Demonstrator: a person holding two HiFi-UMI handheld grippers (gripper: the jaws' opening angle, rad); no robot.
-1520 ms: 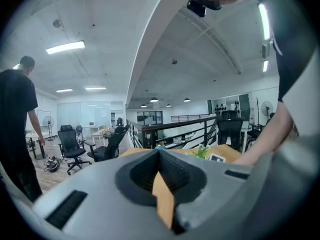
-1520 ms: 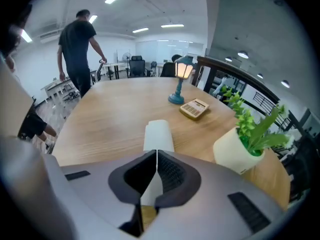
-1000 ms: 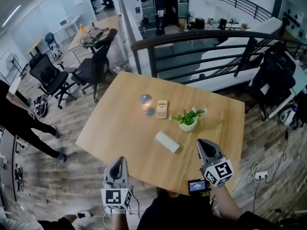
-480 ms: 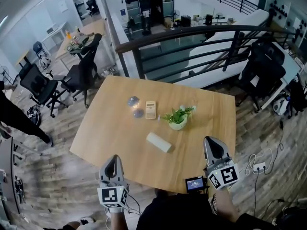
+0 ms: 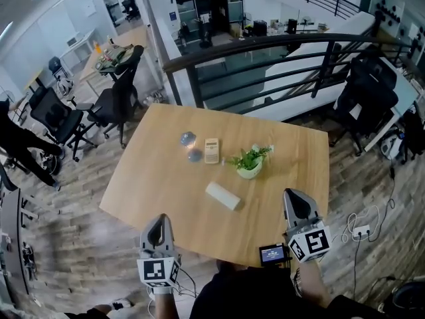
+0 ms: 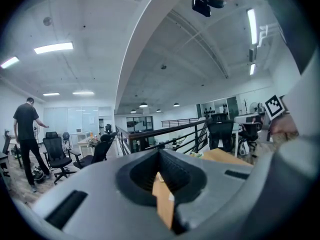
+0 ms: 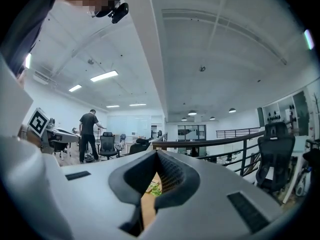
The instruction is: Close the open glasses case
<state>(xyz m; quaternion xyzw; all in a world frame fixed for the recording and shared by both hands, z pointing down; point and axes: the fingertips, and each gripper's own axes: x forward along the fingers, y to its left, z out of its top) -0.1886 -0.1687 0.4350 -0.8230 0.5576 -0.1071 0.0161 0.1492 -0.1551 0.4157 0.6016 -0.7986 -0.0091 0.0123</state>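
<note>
- My left gripper [image 5: 160,219]: jaws clenched together, empty, at the table's [image 5: 153,178] near edge.
- My right gripper [image 5: 293,195]: jaws clenched too, empty, by the near right corner.
- White glasses case [image 5: 222,195]: lies mid-table, looks shut, near the potted plant [image 5: 250,165], apart from both grippers.

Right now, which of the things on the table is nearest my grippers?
The white oblong case, lying alone toward the near edge; the potted plant, calculator and two round discs sit farther back.

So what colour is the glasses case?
The case is white; the head view shows it best.
</note>
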